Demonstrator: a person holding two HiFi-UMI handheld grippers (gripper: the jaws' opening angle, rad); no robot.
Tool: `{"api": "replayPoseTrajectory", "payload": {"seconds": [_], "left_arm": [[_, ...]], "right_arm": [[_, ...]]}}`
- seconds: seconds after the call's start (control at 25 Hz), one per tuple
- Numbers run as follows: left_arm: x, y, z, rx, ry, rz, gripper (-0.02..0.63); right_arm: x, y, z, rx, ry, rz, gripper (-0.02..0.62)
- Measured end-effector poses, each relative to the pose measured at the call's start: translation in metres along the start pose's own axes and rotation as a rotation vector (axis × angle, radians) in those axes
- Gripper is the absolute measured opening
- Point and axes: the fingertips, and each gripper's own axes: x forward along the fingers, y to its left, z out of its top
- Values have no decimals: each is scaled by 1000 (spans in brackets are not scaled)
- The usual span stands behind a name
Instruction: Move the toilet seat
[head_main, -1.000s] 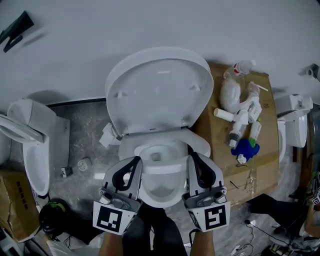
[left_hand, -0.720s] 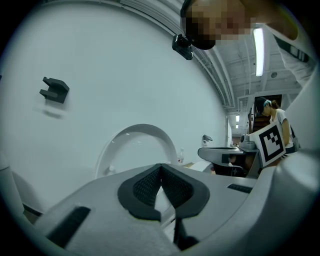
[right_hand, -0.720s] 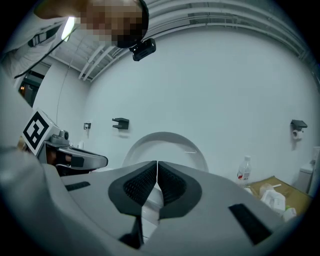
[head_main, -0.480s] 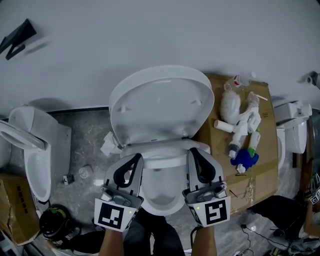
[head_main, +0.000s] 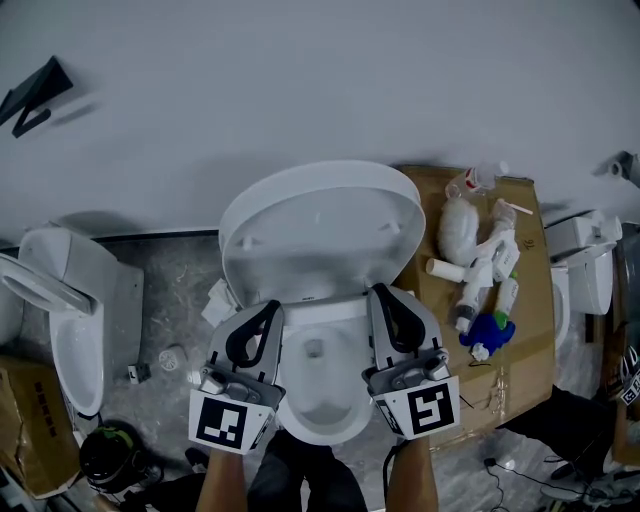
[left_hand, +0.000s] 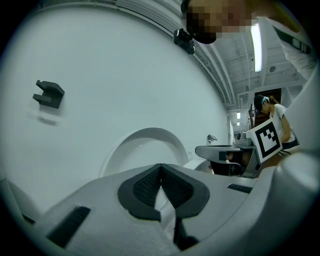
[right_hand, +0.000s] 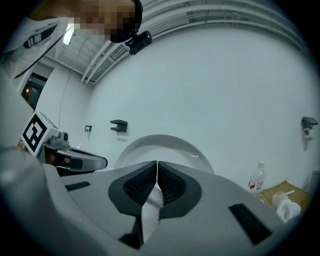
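- Room: white wall behind, grey marbled floor below.
- Side toilet: at the left edge, a strip of floor between it and the middle bowl.
- Left gripper: fingers pressed together, nothing held, at the bowl's left rim.
- Toilet seat: raised, leaning back toward the wall above the bowl.
- Right gripper: fingers closed, empty, at the right rim.
- Cardboard box: close against the bowl's right side, bottles on top.
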Motion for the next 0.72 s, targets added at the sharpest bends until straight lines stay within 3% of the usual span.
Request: {"api": "replayPoseTrajectory", "payload": {"seconds": [0.72], "left_arm": [[38, 31, 11, 34, -37, 0, 11]], "right_arm": [[47, -20, -2, 12, -1, 23, 17]]}}
